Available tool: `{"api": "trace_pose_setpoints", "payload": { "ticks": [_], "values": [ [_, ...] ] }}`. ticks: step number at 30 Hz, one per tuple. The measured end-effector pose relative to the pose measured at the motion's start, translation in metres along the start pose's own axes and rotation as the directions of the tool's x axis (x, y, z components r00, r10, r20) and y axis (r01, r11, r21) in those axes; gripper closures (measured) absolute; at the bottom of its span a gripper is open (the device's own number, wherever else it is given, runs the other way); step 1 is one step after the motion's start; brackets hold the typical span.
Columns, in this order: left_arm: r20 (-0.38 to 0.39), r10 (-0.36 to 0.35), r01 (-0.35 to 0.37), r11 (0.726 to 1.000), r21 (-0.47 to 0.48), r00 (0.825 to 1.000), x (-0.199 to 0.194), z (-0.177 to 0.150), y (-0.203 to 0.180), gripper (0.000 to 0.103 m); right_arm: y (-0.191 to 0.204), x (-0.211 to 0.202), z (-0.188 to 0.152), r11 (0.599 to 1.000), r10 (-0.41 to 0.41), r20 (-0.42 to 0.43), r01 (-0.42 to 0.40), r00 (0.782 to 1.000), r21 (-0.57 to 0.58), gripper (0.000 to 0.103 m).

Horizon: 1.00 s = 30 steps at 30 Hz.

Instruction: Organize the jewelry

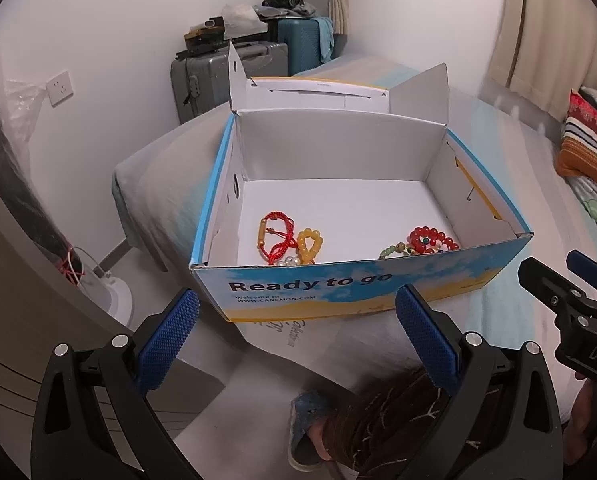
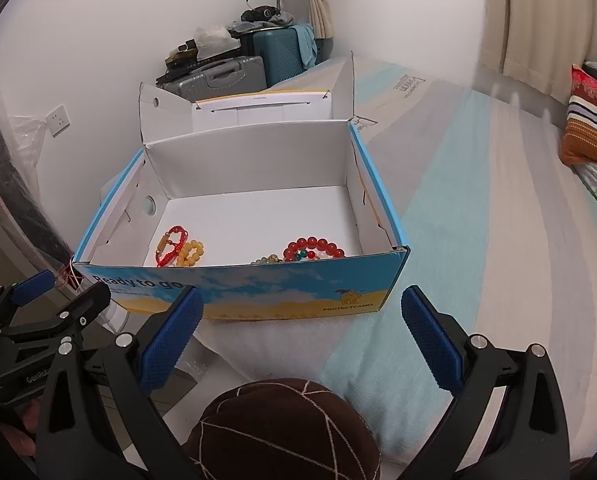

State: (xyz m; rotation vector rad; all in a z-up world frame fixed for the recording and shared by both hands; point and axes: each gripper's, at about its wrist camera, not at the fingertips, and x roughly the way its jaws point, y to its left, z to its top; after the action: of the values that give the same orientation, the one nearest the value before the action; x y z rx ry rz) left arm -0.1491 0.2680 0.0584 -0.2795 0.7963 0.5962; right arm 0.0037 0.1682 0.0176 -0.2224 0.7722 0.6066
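Note:
An open blue and yellow cardboard box [image 1: 338,288] [image 2: 258,292] sits on the bed, lid folded back. Inside near the front wall lie a red cord bracelet [image 1: 276,234] [image 2: 172,246], a yellow bead bracelet [image 1: 310,246] [image 2: 192,254], a red bead bracelet [image 1: 432,240] [image 2: 314,249] and a green bead strand [image 1: 394,250] [image 2: 268,259]. My left gripper [image 1: 298,320] is open and empty, in front of the box. My right gripper [image 2: 302,320] is open and empty, also in front of the box. Each gripper shows at the edge of the other's view.
The bed [image 2: 458,200] has a grey and pale blue striped sheet. Suitcases [image 1: 234,76] with clutter stand against the far wall. A striped pillow [image 2: 590,132] lies at the right. My knee in brown patterned fabric [image 2: 282,432] is below the grippers.

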Motion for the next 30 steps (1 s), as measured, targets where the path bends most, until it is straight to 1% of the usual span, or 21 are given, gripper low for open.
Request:
{"api": "trace_pose_setpoints", "payload": {
  "ticks": [9,13,20,24,25,30],
  "values": [
    [0.001,0.001,-0.001,1.000,0.002,1.000,-0.0002,0.0010,-0.0027,0.006,-0.0003,0.0004,-0.0002,1.000,0.001,-0.001,-0.001,1.000,0.002,0.008],
    [-0.003,-0.020,0.020,1.000,-0.004,1.000,-0.0014,0.0014,-0.0031,0.006,-0.0004,0.0008,-0.0003,1.000,0.000,0.001,0.000,1.000,0.002,0.008],
    [-0.001,-0.008,0.008,1.000,0.000,1.000,-0.0033,0.0012,-0.0042,0.006,-0.0008,0.0007,-0.0005,1.000,0.000,-0.001,0.000,1.000,0.000,0.008],
    [0.015,0.039,-0.040,0.999,0.015,0.999,-0.0040,0.0015,-0.0071,0.006,-0.0011,0.0011,-0.0009,1.000,0.000,-0.002,0.000,1.000,0.003,0.008],
    [0.020,0.040,-0.040,0.999,0.023,0.999,-0.0044,0.0014,-0.0080,0.006,-0.0010,0.0013,-0.0009,1.000,-0.001,-0.002,0.001,1.000,0.002,0.008],
    [0.015,0.015,-0.015,1.000,0.006,1.000,-0.0038,0.0010,-0.0084,0.006,-0.0010,0.0014,-0.0009,1.000,-0.002,-0.002,0.002,1.000,0.002,0.008]
  ]
}}
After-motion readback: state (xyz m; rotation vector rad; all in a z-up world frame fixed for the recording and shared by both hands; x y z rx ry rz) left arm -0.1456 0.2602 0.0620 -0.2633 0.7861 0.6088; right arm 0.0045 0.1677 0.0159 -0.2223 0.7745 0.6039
